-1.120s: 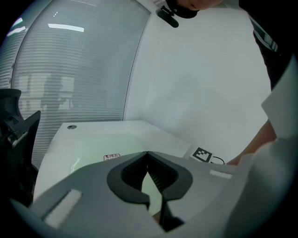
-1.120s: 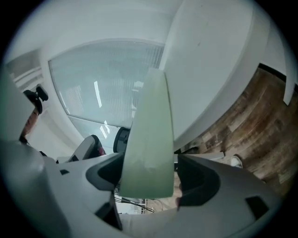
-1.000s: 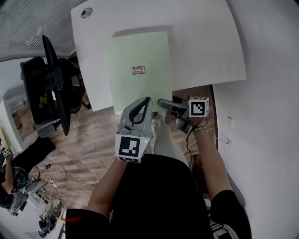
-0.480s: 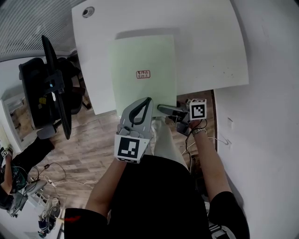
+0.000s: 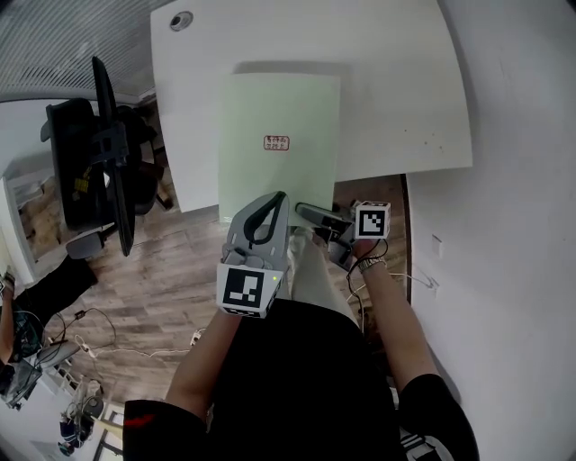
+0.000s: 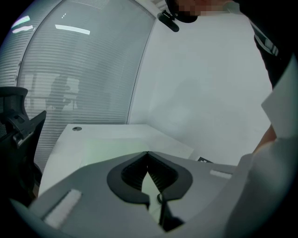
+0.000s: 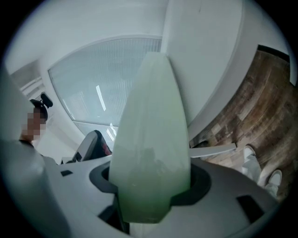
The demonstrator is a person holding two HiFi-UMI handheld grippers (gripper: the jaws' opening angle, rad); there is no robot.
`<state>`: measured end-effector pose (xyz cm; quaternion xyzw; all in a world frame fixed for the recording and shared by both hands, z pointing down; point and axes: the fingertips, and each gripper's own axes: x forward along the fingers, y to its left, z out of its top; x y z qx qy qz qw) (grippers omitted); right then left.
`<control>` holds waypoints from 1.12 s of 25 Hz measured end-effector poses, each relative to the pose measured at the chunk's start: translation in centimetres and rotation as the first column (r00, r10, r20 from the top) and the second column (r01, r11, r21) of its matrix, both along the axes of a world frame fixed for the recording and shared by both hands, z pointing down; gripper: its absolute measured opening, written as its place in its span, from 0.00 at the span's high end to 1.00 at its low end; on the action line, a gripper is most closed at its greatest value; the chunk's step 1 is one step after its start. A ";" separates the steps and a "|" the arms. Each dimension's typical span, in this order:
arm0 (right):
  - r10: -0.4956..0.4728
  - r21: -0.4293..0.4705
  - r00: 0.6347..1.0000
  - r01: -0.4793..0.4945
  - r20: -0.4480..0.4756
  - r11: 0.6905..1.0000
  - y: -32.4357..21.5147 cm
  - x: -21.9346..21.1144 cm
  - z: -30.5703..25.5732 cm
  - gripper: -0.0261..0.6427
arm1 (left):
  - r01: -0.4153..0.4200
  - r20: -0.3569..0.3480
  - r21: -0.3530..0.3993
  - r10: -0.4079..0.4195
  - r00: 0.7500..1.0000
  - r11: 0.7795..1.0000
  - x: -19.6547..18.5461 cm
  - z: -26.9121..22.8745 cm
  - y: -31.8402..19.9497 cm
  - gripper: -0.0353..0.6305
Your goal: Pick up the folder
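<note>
A pale green folder (image 5: 279, 117) with a small red label lies on the white table (image 5: 405, 81), its near right corner past the table's front edge. My left gripper (image 5: 281, 196) is shut, its tips over the folder's near edge and touching each other with nothing between them (image 6: 148, 153). My right gripper (image 5: 304, 212) points left at that overhanging corner. In the right gripper view the folder (image 7: 151, 139) fills most of the gap between the jaws (image 7: 153, 174). The jaws have just been closing, and dark gaps still show on both sides of the folder.
A black office chair (image 5: 90, 171) stands left of the table on the wood floor (image 5: 171, 270). A white wall (image 5: 522, 180) runs along the right. A round cable hole (image 5: 181, 20) sits at the table's far left corner.
My right gripper has shifted slightly left at the folder's near right corner. The left gripper has stayed at the folder's near edge.
</note>
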<state>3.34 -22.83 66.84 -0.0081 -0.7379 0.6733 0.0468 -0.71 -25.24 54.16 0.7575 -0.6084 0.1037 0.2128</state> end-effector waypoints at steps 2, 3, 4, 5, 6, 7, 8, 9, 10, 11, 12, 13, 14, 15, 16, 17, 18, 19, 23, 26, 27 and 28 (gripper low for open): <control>0.011 0.000 1.000 -0.011 0.010 1.000 0.4 0.3 -0.4 0.54 | 0.015 -0.004 -0.002 -0.015 1.000 1.000 0.2 -0.5 0.5 0.94; 0.016 0.000 1.000 -0.016 0.016 1.000 0.5 0.4 -0.7 0.54 | 0.026 -0.010 -0.007 -0.026 1.000 1.000 0.3 -0.7 0.7 0.94; 0.021 0.000 0.999 -0.021 0.024 1.000 0.5 0.6 -1.1 0.54 | 0.039 -0.016 -0.008 -0.039 0.999 0.999 0.3 -1.0 0.9 0.94; 0.027 0.002 0.999 -0.027 0.033 1.000 0.5 0.7 -1.5 0.54 | 0.051 -0.016 -0.001 -0.051 0.999 0.999 0.3 -1.4 1.1 0.94; 0.033 0.009 0.999 -0.033 0.040 0.999 0.4 0.7 -1.9 0.54 | 0.060 -0.013 0.011 -0.060 0.998 0.998 0.3 -1.7 1.3 0.94; 0.039 0.022 0.998 -0.040 0.044 0.999 0.3 0.9 -2.4 0.54 | 0.066 -0.009 0.024 -0.065 0.998 0.998 0.4 -2.2 1.6 0.94; 0.046 0.036 0.998 -0.048 0.048 0.998 0.3 1.0 -2.9 0.54 | 0.068 -0.005 0.034 -0.068 0.998 0.997 0.5 -2.6 1.9 0.94; 0.055 0.051 0.997 -0.058 0.053 0.997 0.2 1.1 -3.6 0.54 | 0.067 -0.002 0.043 -0.067 0.998 0.997 0.7 -3.1 2.1 0.94; 0.065 0.066 0.996 -0.068 0.056 0.996 0.1 1.2 -4.3 0.54 | 0.067 0.000 0.053 -0.067 0.998 0.996 0.9 -3.6 2.4 0.94; 0.075 0.079 0.995 -0.080 0.058 0.994 0.0 1.4 -5.1 0.54 | 0.072 0.003 0.065 -0.072 0.997 0.995 1.0 -4.1 2.6 0.94; 0.088 0.092 0.994 -0.093 0.061 0.991 -0.1 1.6 -6.1 0.54 | 0.079 0.008 0.079 -0.080 0.997 0.994 1.1 -4.8 2.8 0.94; 0.099 0.105 0.993 -0.106 0.065 0.989 -0.2 1.7 -7.2 0.54 | 0.084 0.016 0.093 -0.086 0.996 0.992 1.2 -5.5 3.1 0.94; 0.107 0.120 0.992 -0.115 0.070 0.986 -0.2 1.7 -8.3 0.54 | 0.085 0.026 0.106 -0.089 0.996 0.991 1.1 -6.2 3.4 0.94; 0.111 0.137 0.991 -0.120 0.073 0.983 -0.2 1.6 -9.4 0.54 | 0.088 0.033 0.117 -0.093 0.995 0.989 0.8 -7.0 3.7 0.94; 0.111 0.156 0.991 -0.122 0.073 0.980 -0.2 1.2 -10.5 0.54 | 0.096 0.034 0.128 -0.101 0.994 0.987 0.3 -7.7 4.0 0.94; 0.110 0.176 0.991 -0.121 0.072 0.977 -0.3 0.6 -11.6 0.54 | 0.108 0.028 0.134 -0.113 0.993 0.985 -0.4 -8.5 4.3 0.94; 0.109 0.195 0.992 -0.121 0.067 0.973 -0.4 0.1 -12.7 0.54 | 0.121 0.020 0.140 -0.125 0.992 0.983 -0.9 -9.3 4.5 0.94; 0.112 0.210 0.992 -0.122 0.062 0.970 -0.5 -0.3 -13.7 0.54 | 0.131 0.018 0.152 -0.136 0.991 0.980 -1.4 -10.0 4.7 0.94; 0.143 0.229 0.988 -0.152 0.058 0.961 -0.1 -0.7 -17.6 0.54 | 0.156 0.028 0.211 -0.165 0.986 0.965 -2.5 -12.5 5.8 0.94; 0.178 0.240 0.981 -0.191 0.078 0.952 1.0 0.2 -21.1 0.54 | 0.163 0.025 0.246 -0.174 0.984 0.956 -2.2 -15.1 7.1 0.94; 0.189 0.248 0.978 -0.205 0.084 0.947 1.4 0.7 -22.4 0.54 | 0.161 0.026 0.256 -0.173 0.985 0.953 -1.8 -16.0 7.7 0.94; 0.200 0.259 0.976 -0.217 0.089 0.941 1.8 1.2 -23.7 0.54 | 0.159 0.027 0.264 -0.172 0.985 0.951 -1.5 -16.9 8.3 0.94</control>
